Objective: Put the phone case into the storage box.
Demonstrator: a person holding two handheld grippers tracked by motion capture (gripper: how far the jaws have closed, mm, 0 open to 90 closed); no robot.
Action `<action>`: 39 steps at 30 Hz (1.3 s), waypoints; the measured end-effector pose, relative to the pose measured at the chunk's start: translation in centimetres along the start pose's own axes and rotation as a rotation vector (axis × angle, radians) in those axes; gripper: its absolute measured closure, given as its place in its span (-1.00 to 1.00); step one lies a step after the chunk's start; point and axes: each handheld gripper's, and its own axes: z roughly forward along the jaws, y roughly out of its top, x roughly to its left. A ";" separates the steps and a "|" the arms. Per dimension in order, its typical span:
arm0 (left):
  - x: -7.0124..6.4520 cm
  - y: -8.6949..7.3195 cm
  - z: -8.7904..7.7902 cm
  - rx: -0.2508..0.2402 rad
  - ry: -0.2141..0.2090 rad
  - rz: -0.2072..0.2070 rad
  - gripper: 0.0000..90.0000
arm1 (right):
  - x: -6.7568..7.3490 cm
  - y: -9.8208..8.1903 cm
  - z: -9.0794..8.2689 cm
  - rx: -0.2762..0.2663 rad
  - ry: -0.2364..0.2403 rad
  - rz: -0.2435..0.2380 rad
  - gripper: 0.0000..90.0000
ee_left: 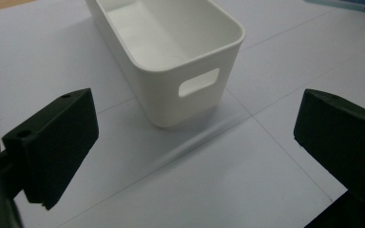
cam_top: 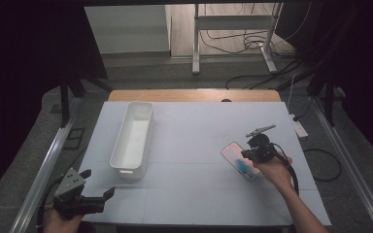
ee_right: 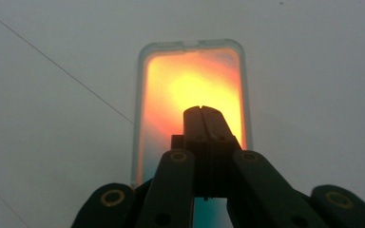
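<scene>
Dark curtains close in both sides of the room, and cables trail over the grey floor beyond the white tabletop (cam_top: 194,145), which has a wooden strip along its far edge.

On the left half of the tabletop stands a long white plastic bin (cam_top: 132,141), running from near to far; it looks bare inside, and there is a handle slot in its near end wall. The left gripper (cam_top: 97,183) hovers at the near left corner, held in a hand low in the high view. Its jaws are spread wide with nothing between them, and its own view looks past them at the bin's (ee_left: 171,52) near end.

On the right half lies a smartphone (cam_top: 240,160), flat and set at a slant, with its screen lit. In the right gripper view the screen (ee_right: 192,85) glows orange and yellow, inside a clear case. The right gripper (cam_top: 245,154) is over the phone, held in the person's right hand (cam_top: 272,170). Its jaws are pressed together, their tip over the screen; whether they touch the glass cannot be told.
</scene>
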 end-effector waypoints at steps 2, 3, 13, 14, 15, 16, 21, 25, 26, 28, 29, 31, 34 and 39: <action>0.0 0.0 0.0 0.001 0.000 0.001 -0.96 | 0.3 0.2 0.2 -0.004 0.011 -0.004 0.99; 0.0 0.0 0.0 0.001 0.000 0.001 -0.96 | 0.5 0.3 0.4 -0.005 0.014 -0.011 0.99; 0.0 0.0 0.1 0.005 0.000 0.000 -0.95 | 1.1 1.1 2.1 0.005 0.023 -0.015 0.99; 0.0 0.0 0.1 0.005 0.000 0.001 -0.95 | 1.1 1.2 2.2 0.001 0.026 -0.016 0.99; 0.0 0.0 0.1 0.005 0.001 0.002 -0.95 | 1.2 1.4 2.4 0.001 0.028 -0.013 0.99; 0.0 0.0 0.1 0.005 0.002 0.003 -0.95 | 1.2 1.4 2.5 -0.001 0.032 -0.013 0.99; 0.0 0.0 0.0 0.004 0.000 0.001 -0.95 | 1.6 2.1 3.3 0.001 0.029 -0.010 0.99; 0.0 0.0 0.0 0.004 0.000 0.002 -0.95 | 2.1 2.6 4.0 0.002 0.030 -0.018 0.99; 0.0 0.0 0.0 0.004 0.000 0.002 -0.95 | 2.3 2.7 4.1 0.004 0.029 -0.020 0.99; 0.0 0.0 0.0 0.004 0.001 0.004 -0.95 | 2.6 2.8 4.3 0.008 0.029 -0.029 0.99; 0.0 0.0 0.0 0.004 0.001 0.004 -0.95 | 2.6 2.8 4.3 0.008 0.029 -0.029 0.99; 0.0 0.0 0.0 0.004 0.001 0.004 -0.95 | 2.8 2.8 4.4 0.012 0.028 -0.040 0.99; -0.1 0.0 0.0 0.004 0.002 0.005 -0.95 | 3.0 2.7 4.3 0.015 0.042 -0.040 0.99; -0.1 0.0 0.1 0.007 0.004 0.010 -0.95 | 3.4 2.6 4.2 0.024 0.063 -0.044 0.99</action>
